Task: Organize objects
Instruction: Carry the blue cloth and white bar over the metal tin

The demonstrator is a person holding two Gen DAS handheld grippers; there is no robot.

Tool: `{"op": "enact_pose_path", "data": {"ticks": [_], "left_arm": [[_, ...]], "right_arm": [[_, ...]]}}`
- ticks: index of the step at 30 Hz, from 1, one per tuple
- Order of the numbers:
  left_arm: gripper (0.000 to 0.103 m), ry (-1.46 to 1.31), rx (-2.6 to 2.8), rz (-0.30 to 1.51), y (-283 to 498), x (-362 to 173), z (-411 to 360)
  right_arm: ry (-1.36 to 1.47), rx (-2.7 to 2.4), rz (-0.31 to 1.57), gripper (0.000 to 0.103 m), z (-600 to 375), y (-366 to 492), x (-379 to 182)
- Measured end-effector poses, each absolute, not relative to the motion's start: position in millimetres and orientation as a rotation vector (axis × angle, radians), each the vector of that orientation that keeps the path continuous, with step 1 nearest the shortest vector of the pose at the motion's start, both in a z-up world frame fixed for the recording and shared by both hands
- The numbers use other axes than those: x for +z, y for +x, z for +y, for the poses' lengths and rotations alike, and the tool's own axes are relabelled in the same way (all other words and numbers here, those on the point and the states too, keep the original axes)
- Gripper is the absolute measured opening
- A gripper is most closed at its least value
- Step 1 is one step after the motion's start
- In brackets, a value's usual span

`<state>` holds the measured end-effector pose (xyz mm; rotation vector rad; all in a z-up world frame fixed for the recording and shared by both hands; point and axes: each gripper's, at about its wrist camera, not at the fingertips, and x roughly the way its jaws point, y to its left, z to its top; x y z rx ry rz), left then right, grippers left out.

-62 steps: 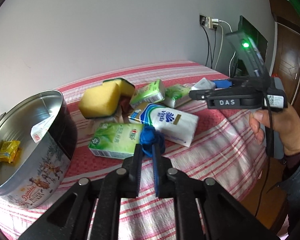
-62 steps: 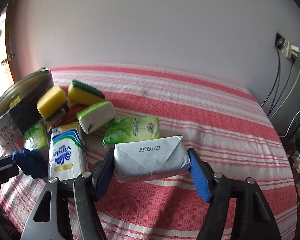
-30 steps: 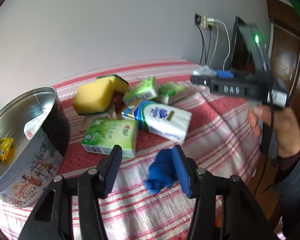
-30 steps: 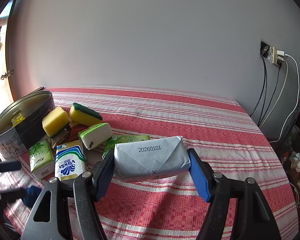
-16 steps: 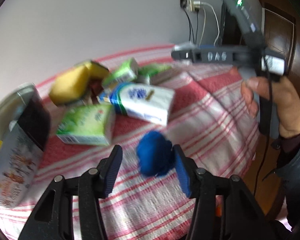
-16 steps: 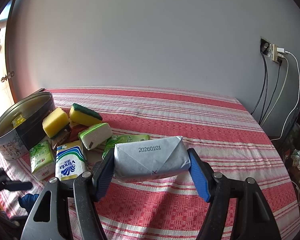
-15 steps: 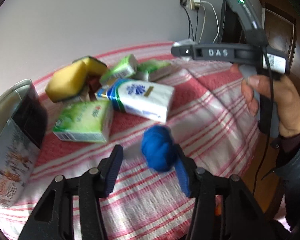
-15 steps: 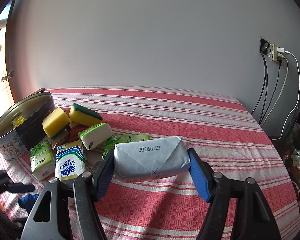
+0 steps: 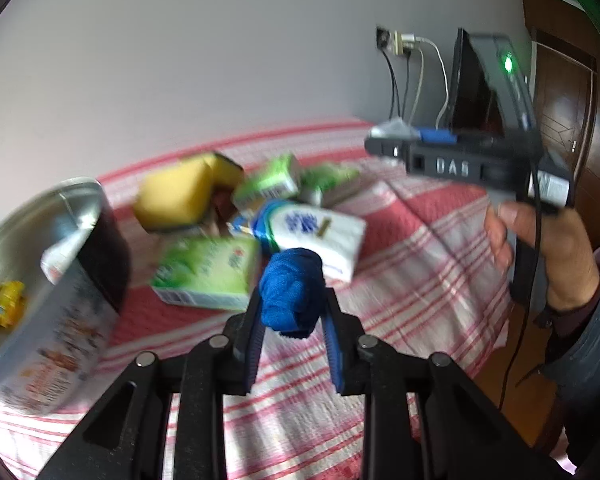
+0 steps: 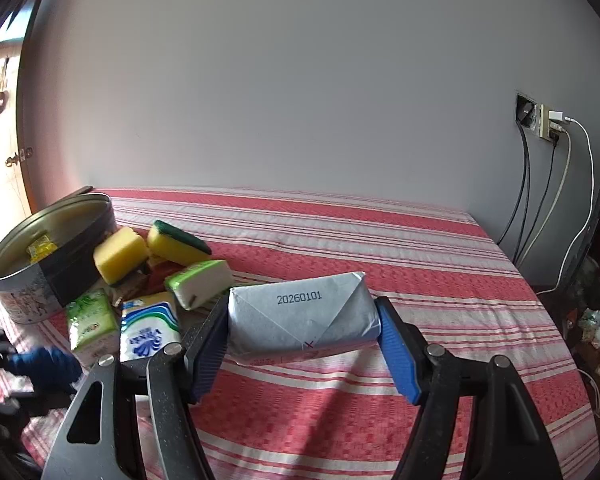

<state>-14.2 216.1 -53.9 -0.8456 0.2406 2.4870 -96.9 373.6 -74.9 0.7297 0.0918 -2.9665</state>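
Two tools: left tool (image 9: 292, 320) clamps blue ball (image 9: 291, 293); right tool (image 10: 304, 344) clamps gray packet (image 10: 302, 322).

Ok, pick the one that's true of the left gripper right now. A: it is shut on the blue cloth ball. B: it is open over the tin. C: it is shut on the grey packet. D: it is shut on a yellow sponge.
A: the left gripper has its fingers pressed on both sides of the blue cloth ball; the grey packet sits in the right gripper.
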Motion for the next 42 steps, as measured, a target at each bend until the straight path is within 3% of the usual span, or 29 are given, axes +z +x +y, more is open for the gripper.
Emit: {"op": "enact_pose_path", "data": {"ticks": [19, 42], "left_arm": [[0.026, -0.687, 2.831, 0.118, -38, -2, 124], [0.026, -0.743, 3.001, 0.046, -76, 1, 39]], "right_arm": [[0.524, -2.812, 0.146, 0.071, 291, -86, -27], [0.519, -2.622, 0.262, 0.071, 161, -122, -9]]}}
